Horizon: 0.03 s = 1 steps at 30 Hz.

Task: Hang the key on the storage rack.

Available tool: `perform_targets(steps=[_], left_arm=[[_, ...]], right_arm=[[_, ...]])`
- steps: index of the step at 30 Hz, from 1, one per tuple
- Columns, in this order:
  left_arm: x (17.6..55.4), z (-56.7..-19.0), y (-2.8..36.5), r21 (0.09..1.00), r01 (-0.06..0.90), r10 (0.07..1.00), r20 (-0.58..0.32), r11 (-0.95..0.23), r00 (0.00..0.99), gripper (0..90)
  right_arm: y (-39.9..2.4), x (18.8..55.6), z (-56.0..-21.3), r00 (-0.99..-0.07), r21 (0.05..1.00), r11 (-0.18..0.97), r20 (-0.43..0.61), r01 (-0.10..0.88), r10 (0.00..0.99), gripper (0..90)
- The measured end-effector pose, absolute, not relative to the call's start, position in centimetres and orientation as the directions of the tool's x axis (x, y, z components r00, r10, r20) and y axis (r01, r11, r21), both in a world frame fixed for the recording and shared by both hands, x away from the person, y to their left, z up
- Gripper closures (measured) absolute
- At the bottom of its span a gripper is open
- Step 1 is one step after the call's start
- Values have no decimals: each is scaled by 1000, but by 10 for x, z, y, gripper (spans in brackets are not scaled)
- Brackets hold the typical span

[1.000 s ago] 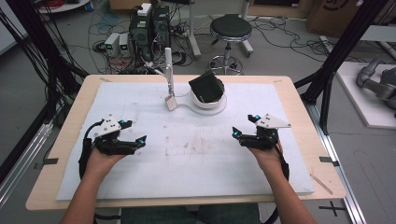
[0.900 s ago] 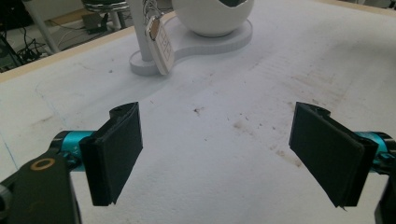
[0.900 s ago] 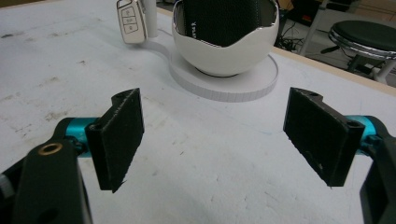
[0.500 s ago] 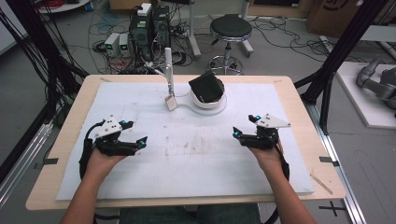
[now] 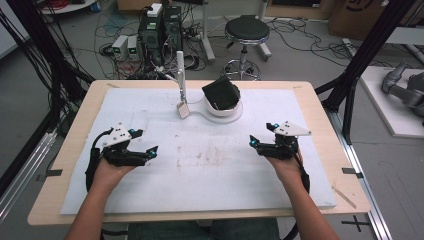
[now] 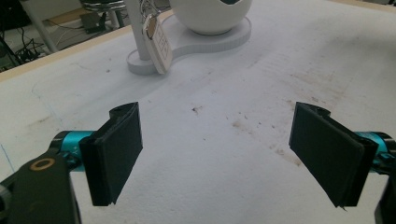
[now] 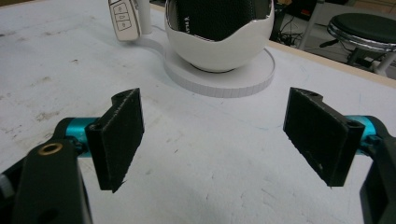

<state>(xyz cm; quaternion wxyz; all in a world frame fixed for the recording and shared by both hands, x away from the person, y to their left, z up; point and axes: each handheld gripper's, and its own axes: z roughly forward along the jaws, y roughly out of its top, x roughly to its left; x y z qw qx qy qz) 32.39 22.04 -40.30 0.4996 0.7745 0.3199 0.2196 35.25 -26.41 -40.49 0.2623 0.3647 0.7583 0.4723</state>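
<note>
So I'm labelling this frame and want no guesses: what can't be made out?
- Black wallet: top cut off by the right gripper view's edge, lower part hidden by the white bowl.
- Key fob: buttons blurred in the left gripper view.
- Fob's hanging point: too small in the high view.

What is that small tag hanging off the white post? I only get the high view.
Observer: The right gripper view shows a white car key with buttons on its face.
Operator: And the dark thing behind it?
Observer: A black pouch with a woven texture, standing inside the white bowl.
Operator: Anything stuck on the pads?
Observer: No. The left tool and the right tool are both open, with bare black pads and nothing between them.
</note>
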Motion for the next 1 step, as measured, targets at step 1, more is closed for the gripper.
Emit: perform_targets(steps=[1], left_arm=[[324, -403, 220, 914, 277, 716, 20, -296, 698, 172]], right_arm=[[-264, 352, -405, -596, 908, 288, -55, 304, 801, 206]])
